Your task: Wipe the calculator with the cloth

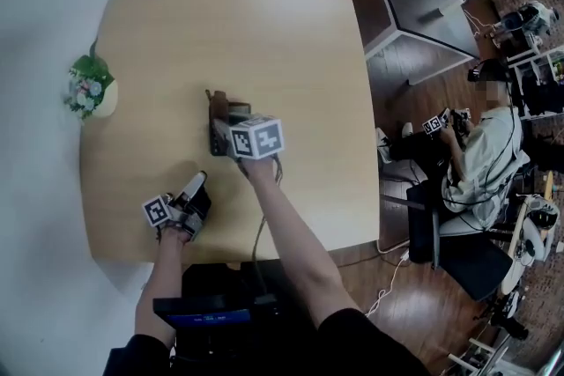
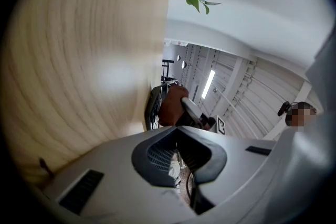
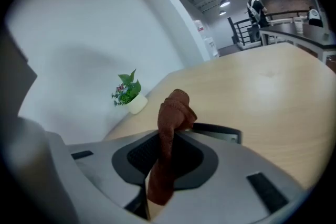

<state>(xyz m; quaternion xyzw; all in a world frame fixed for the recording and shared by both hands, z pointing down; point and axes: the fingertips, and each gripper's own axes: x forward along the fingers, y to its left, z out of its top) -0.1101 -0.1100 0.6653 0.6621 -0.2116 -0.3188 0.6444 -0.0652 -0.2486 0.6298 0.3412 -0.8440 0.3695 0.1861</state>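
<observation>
While the right gripper (image 3: pixel 169 138) pinches it, cloth (image 3: pixel 172 110) bunched over calculator (image 3: pixel 223 133)

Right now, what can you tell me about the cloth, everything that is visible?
The cloth is brown, soft-looking knitted fabric, bunched into a narrow strip. The right gripper is shut on it, and its rounded end sticks out past the jaws, over the calculator's near edge. Whether it touches the calculator cannot be told.

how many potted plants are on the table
1. The potted plant stands at the left edge of the table in the head view. The arms hide some tabletop.
</observation>
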